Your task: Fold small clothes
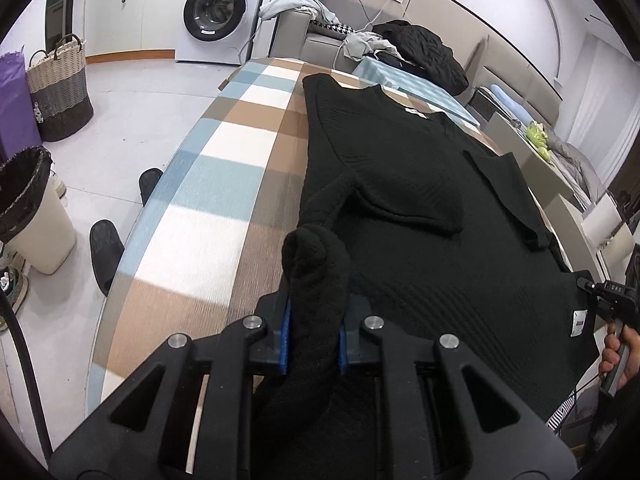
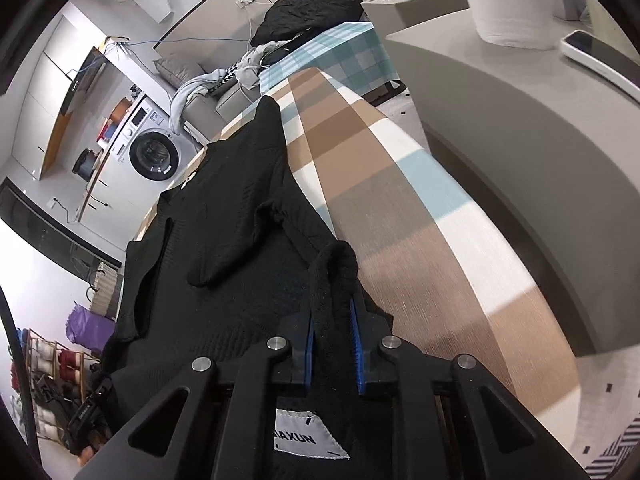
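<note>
A black knit sweater [image 1: 400, 184] lies spread along a table [image 1: 224, 152] covered in a brown, white and blue checked cloth, its neck toward the far end and both sleeves folded in across the body. The left gripper [image 1: 314, 336] has its blue-padded fingers [image 1: 285, 340] closed on a bunched corner of the sweater's near hem, lifted a little off the cloth. The right gripper [image 2: 334, 344] likewise has its fingers [image 2: 357, 344] pinched on a raised fold of the hem at the other corner, with a white sewn label [image 2: 308, 436] showing just below them. A washing machine [image 1: 220, 12] stands beyond the table's far end.
</note>
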`<state>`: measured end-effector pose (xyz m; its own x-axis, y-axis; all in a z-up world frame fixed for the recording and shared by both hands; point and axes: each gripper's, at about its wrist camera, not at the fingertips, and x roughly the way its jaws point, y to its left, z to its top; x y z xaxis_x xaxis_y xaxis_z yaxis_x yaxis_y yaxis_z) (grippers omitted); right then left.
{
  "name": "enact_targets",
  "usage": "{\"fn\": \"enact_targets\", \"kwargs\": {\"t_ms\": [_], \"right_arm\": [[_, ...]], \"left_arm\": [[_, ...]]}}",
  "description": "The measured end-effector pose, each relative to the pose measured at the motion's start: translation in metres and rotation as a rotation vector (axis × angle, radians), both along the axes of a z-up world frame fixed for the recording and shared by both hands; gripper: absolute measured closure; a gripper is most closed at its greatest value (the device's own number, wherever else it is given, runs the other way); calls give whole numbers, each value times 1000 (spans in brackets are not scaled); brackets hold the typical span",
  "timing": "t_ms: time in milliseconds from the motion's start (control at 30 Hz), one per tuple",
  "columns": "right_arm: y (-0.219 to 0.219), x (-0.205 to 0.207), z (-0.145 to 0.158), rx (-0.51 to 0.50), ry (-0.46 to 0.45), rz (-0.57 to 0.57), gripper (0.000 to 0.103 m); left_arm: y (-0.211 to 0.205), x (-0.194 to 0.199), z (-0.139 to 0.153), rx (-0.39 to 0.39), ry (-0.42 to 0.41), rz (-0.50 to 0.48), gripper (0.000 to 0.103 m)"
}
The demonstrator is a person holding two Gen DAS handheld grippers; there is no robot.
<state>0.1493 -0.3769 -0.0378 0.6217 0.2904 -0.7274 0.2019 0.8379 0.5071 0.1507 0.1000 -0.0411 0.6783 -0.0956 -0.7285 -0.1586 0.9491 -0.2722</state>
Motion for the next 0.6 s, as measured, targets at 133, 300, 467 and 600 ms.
{"fn": "enact_targets", "kwargs": {"t_ms": [133,300,467,600], "right_arm": [[-3,-2,0,14,34,11,60],[-6,-11,7,-3,29,36,57],[-10,-22,3,-37,34,63,87],[-8,-36,6,-59,45,119,97]], "left_arm": [[4,-6,1,-7,17,21,84],[9,-15,3,-14,31,35,82],[12,-29,1,-40,33,29,79],[10,-38,3,-38,29,21,79]]}}
